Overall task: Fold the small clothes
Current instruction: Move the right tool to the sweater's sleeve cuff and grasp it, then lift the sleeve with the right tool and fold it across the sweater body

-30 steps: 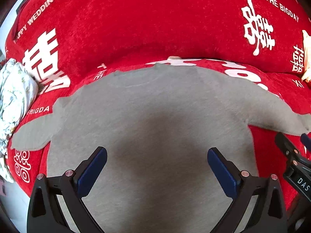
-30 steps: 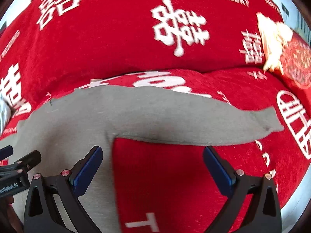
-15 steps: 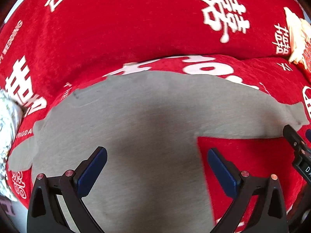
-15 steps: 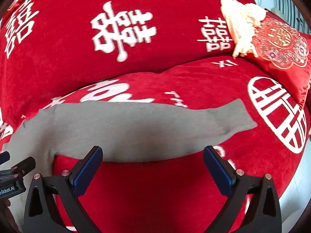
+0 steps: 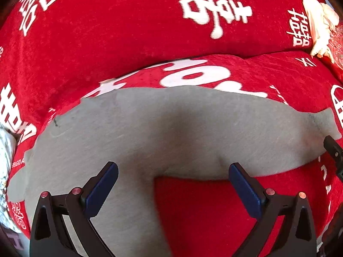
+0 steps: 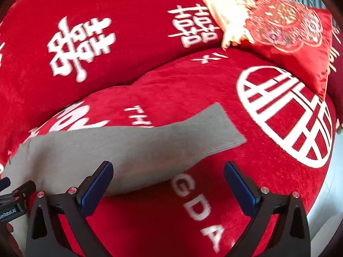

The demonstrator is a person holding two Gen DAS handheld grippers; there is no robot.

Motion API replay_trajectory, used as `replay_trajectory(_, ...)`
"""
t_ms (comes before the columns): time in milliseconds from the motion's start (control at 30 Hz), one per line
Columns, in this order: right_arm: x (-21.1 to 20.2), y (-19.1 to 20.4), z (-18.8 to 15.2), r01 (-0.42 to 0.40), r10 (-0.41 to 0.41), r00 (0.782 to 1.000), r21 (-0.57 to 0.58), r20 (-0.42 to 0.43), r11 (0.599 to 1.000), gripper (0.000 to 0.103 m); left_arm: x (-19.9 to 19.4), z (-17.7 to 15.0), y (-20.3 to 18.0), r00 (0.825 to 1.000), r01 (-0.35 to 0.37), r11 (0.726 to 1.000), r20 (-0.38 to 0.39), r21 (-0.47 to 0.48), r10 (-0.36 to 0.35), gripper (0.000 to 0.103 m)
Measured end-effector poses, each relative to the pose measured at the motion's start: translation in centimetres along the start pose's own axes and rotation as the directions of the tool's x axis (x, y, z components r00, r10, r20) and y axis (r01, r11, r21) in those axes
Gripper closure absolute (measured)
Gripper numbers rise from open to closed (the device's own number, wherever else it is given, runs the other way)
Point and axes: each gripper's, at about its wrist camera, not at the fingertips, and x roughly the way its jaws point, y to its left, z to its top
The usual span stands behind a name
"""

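— Where was the little gray top (image 5: 150, 132)?

— It lay flat on the red sofa cover (image 5: 128, 32), the one with big white signs on it. The body of the top was near me on the left. One long sleeve (image 6: 150, 141) reached out to the right, and its cuff lay beside a big white round sign.

— What were your tools doing?

— My left gripper (image 5: 172, 187) was wide open with nothing in it. It hung over the spot where the sleeve meets the body. Its left blue pad was over gray cloth and its right pad was at the sleeve's near edge. My right gripper (image 6: 168, 184) was wide open too, and empty. It hung over the sleeve's near edge.

— Anything else there?

— A shiny red pillow (image 6: 295, 34) sat far off on the right, with a cream cloth (image 6: 227, 10) just beside it. A white flowery cloth (image 5: 5, 160) peeked in at the left.
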Motion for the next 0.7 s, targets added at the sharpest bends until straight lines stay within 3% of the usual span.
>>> replay_trajectory(100, 1.1, -2.0, 0.4, -0.011, 0.011, 1.000, 0.052, -0.001, 0.999, 0.005, 0.6, 0.5, -1.6, 1.000, 0.012, 1.000, 0.001, 0.020, -0.012, 0.000)
replay_trajectory(233, 3.4, -4.2, 0.7, -0.087, 0.090, 0.996, 0.153, -0.017, 0.984, 0.025, 1.6, 0.9, -3.0, 1.000, 0.015, 0.999, 0.009, 0.038, -0.016, 0.000)
replay_trajectory(300, 3.9, -4.3, 1.1, -0.107, 0.104, 0.994, 0.145, 0.031, 0.984, 0.027, 2.4, 1.2, -3.2, 1.000, 0.018, 0.999, -0.001, 0.030, -0.018, 0.000)
replay_trajectory(367, 4.8, -4.1, 1.9, -0.123, 0.120, 0.992, 0.139, 0.024, 0.983, 0.036, 3.0, 1.4, -2.9, 1.000, 0.018, 1.000, -0.008, 0.007, -0.018, 0.000)
replay_trajectory(400, 5.3, -4.2, 2.2, -0.131, 0.129, 0.991, 0.142, 0.018, 0.981, 0.055, 3.1, 1.6, -2.5, 1.000, 0.019, 1.000, -0.002, -0.015, -0.019, 0.000)
replay_trajectory(433, 6.2, -4.3, 2.5, -0.146, 0.149, 0.989, 0.153, -0.008, 0.977, 0.094, 3.2, 1.7, -2.3, 1.000, 0.020, 0.999, 0.002, -0.029, -0.020, 0.000)
replay_trajectory(467, 7.3, -4.7, 2.7, -0.169, 0.181, 0.982, 0.179, -0.050, 0.969, 0.096, 3.3, 1.9, -2.0, 1.000, 0.021, 0.999, 0.004, -0.046, -0.020, 0.000)
replay_trajectory(533, 7.4, -5.1, 2.7, -0.199, 0.207, 0.978, 0.190, -0.023, 0.961, 0.096, 3.9, 2.2, -1.6, 1.000, 0.021, 0.998, -0.009, -0.065, -0.022, 0.000)
replay_trajectory(700, 3.6, -4.5, 2.9, -0.143, 0.128, 0.985, 0.134, 0.117, 0.981, 0.096, 4.9, 2.4, -2.5, 1.000, 0.029, 0.998, -0.011, -0.050, -0.029, 0.000)
